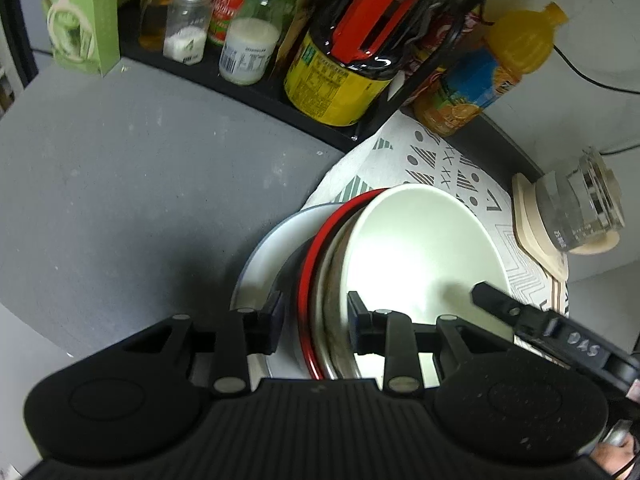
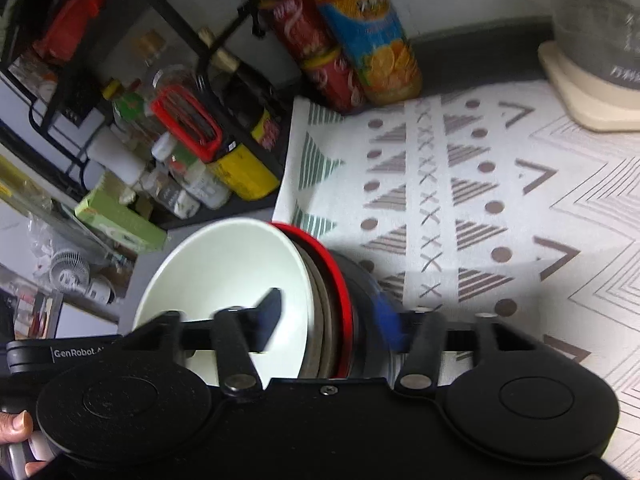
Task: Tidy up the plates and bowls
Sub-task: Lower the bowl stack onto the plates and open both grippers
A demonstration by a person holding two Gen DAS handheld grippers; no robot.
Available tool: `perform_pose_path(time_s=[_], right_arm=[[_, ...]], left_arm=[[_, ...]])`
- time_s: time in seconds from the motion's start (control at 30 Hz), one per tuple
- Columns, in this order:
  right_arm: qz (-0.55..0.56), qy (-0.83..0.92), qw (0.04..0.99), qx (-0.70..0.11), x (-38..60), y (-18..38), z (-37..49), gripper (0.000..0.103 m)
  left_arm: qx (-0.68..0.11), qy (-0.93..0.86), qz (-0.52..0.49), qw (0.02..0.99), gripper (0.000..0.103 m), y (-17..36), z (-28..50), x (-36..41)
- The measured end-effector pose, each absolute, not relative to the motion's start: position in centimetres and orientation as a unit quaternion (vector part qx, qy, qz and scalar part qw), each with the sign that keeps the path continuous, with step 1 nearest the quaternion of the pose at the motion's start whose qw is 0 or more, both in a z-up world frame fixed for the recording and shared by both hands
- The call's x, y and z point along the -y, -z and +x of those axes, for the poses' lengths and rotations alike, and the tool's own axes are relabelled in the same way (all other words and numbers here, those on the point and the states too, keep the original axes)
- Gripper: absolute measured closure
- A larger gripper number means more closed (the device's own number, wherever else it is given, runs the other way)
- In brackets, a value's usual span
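Grey counter [image 1: 140, 168] | nested bowls [image 1: 420, 252] tipped sideways | both claws grip rims

A grey countertop [image 1: 132, 184] carries everything – bare and speckled on its left part. A white cloth mat [image 2: 460, 184] printed with triangles, crosses and dots lies flat on its right part. At the back stands a black rack [image 1: 256, 96] whose lowest shelf holds jars and bottles; just beside it, an orange juice bottle [image 1: 480, 80] stands at the mat's far edge. A beige coaster [image 1: 532, 224] lies on the mat – a glass jug [image 1: 576, 208] on it
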State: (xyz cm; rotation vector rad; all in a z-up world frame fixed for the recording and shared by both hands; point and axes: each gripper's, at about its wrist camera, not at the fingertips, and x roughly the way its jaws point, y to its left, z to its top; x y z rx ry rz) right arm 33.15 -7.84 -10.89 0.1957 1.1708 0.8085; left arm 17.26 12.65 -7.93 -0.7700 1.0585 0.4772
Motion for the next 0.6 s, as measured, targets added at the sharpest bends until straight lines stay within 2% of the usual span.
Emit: perform_pose_path(time_s=[0.07,0.2,0.3,0.47,0.6], right_arm=[[0.094,-0.358,0.764,-0.528,8.5,10.1,32.9,0.041],[0.109,-0.333,0.789,-0.505,10.1,8.5,31.9,0.02],[0.115,-0.315,0.807,-0.486,11.5,7.2,30.8,0.016],[0.121,-0.275,0.838,-0.455,13.6,5.3,28.8,0.005],[0.127,-0.252,0.851,-0.443,15.2,4.3,27.5,0.004]], left_arm=[[-0.488,-0.216,-0.345,0.772,0.072,7.5,17.2,-12.7],[-0.487,-0.209,-0.322,0.784,0.067,6.6,16.9,-12.8],[-0.486,-0.212,-0.317,0.787,0.058,6.4,16.6,-13.3],[-0.484,-0.198,-0.29,0.802,0.054,5.6,16.5,-13.4],[-0.484,-0.193,-0.278,0.807,0.043,4.8,16.6,-13.5]])
